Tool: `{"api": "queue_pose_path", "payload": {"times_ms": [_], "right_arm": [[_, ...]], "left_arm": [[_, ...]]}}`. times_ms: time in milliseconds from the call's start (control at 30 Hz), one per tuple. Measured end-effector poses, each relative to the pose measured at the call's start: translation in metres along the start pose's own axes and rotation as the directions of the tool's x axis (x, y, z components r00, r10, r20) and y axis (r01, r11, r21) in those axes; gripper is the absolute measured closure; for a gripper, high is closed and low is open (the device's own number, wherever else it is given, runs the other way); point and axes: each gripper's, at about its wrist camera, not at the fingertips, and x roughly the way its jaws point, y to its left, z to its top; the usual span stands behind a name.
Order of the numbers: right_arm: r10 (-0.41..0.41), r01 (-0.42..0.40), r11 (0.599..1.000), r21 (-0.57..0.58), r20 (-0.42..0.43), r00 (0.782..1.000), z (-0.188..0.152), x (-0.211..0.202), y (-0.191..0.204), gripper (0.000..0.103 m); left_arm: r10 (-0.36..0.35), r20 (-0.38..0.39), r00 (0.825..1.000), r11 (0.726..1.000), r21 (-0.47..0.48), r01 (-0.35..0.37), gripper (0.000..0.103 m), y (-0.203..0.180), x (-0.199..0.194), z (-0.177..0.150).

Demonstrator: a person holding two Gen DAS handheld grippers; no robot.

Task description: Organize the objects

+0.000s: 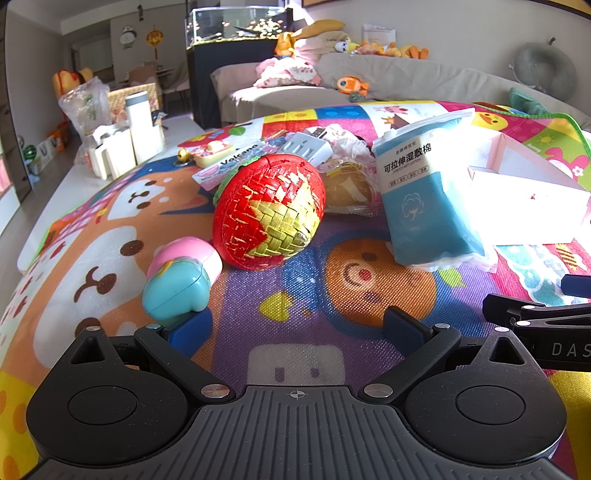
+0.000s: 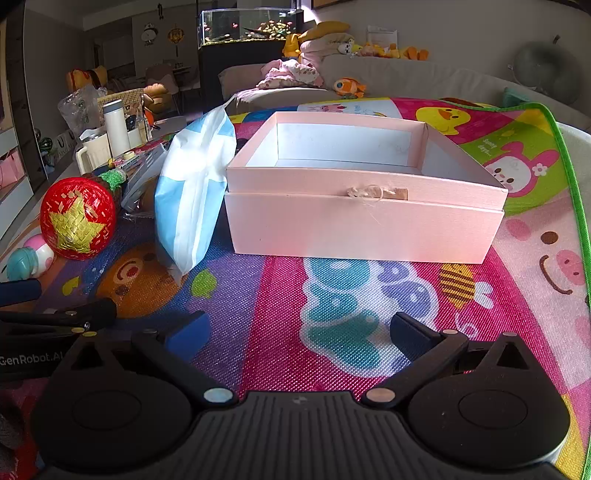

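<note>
A red woven ball with a yellow star [image 1: 269, 210] lies on the cartoon play mat [image 1: 332, 280], ahead of my open left gripper [image 1: 295, 328]. Beside its left finger sits a teal and pink toy [image 1: 177, 284], close to the blue pad. A blue cotton-pad pack [image 1: 424, 192] leans against the pale pink box [image 1: 524, 192]. In the right wrist view the open pink box [image 2: 365, 225] stands empty ahead of my open right gripper [image 2: 295, 332]. The blue pack [image 2: 192, 192] leans on the box's left side, with the red ball [image 2: 78, 218] farther left.
Behind the ball lies a pile of small items: a white charger [image 1: 308, 146], a wrapped yellow snack [image 1: 347, 184], cards. A white bottle [image 1: 142, 125] and cups stand at the left. A sofa [image 1: 388, 81] with soft toys and a fish tank [image 1: 236, 22] lie beyond.
</note>
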Motion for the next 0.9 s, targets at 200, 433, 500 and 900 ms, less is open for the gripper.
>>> {"api": "queue_pose_path", "payload": {"times_ms": [200,433,500,900], "right_arm": [[0.000,0.000,1.000,0.000,0.000,1.000,0.0000,-0.0001,-0.0001,0.000],[0.000,0.000,1.000,0.000,0.000,1.000,-0.0001,-0.0003,0.0000,0.000],[0.000,0.000,1.000,0.000,0.000,1.000,-0.0001,-0.0004,-0.0001,0.000],[0.000,0.000,1.000,0.000,0.000,1.000,-0.0004,-0.0016,0.0004,0.000]], "left_arm": [[0.003,0.000,1.000,1.000,0.004,-0.003,0.001,-0.0001,0.0000,-0.0014],[0.009,0.001,1.000,1.000,0.014,-0.009,0.001,-0.0029,-0.0013,-0.0026],[0.009,0.001,1.000,1.000,0.013,-0.009,0.001,-0.0038,-0.0013,-0.0015],[-0.002,-0.001,1.000,1.000,-0.005,0.002,0.002,-0.0015,-0.0018,-0.0012]]}}
